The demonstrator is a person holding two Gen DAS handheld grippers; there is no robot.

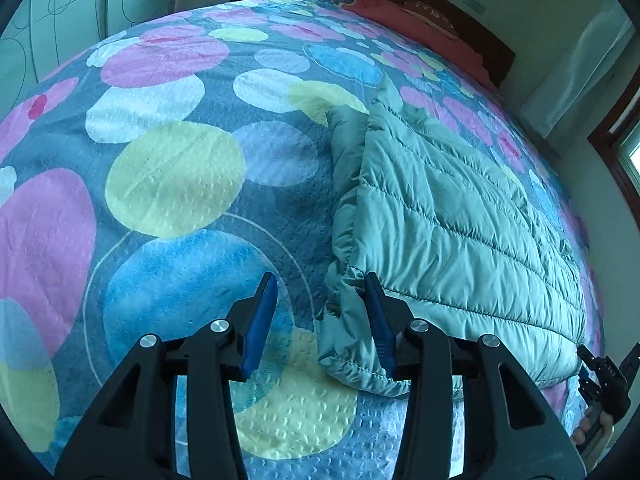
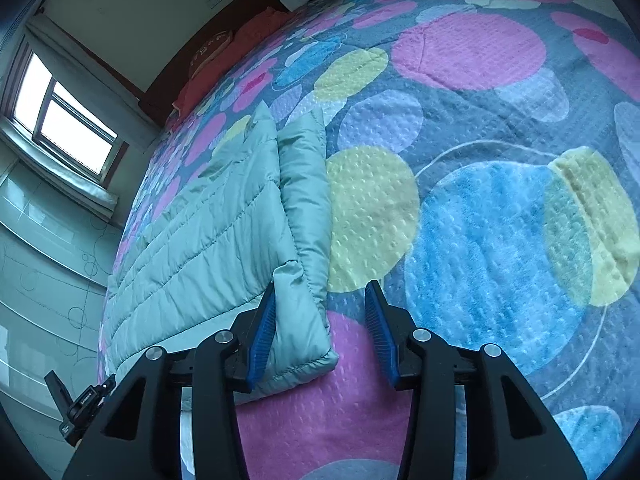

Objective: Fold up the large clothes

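Spotted bed (image 1: pixel 172 176) carries one folded teal jacket (image 1: pixel 452 220) — two hand-held grippers, left (image 1: pixel 320 320) and right (image 2: pixel 322 328), angle down at its near corners, jaws parted, gripping nothing.

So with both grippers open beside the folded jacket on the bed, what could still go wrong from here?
1. The puffy teal jacket is released; the sleeve fold along its edge may spring open.
2. The left gripper has one finger against the jacket's corner, so pulling away could drag it.
3. The right gripper likewise straddles a corner and might snag the fabric.
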